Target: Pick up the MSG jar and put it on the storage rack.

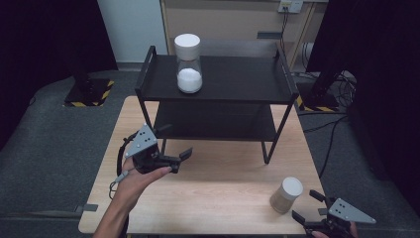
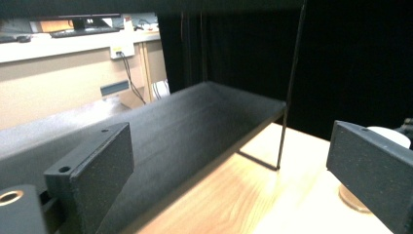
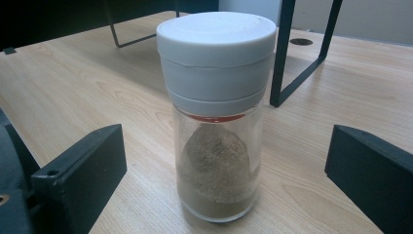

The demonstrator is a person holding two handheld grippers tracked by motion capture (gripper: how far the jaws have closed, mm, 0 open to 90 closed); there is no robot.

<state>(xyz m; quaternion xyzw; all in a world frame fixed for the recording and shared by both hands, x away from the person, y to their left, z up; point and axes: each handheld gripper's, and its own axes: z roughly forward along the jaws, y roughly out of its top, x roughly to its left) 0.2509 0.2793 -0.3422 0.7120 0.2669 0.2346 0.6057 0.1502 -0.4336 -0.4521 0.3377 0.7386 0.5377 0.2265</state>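
Jaws spread wide on both tools, nothing held. The right gripper (image 1: 308, 206) faces a spice jar (image 3: 214, 117) that stands upright on the tabletop (image 3: 73, 87) just ahead of its jaws and roughly centred between them, apart from both; brown powder fills its lower part under a white cap. The left gripper (image 1: 179, 157) hovers well off to the far side, its jaws aimed at the lower shelf of a black rack (image 1: 218, 79), with the same jar showing behind its right-hand jaw in the left gripper view. A second jar of white powder (image 1: 188, 62) stands on the rack's top shelf, beyond both tools.

The main risk is tipping: the jar is tall and narrow, so one jaw arriving first, or a push forward before the close, would likely topple or skid it. Gripping high on the cap could let the glass body swing or the cap twist loose. Smooth glass may slip under a light pinch. A rack leg stands just behind the jar, so overshooting could knock it.
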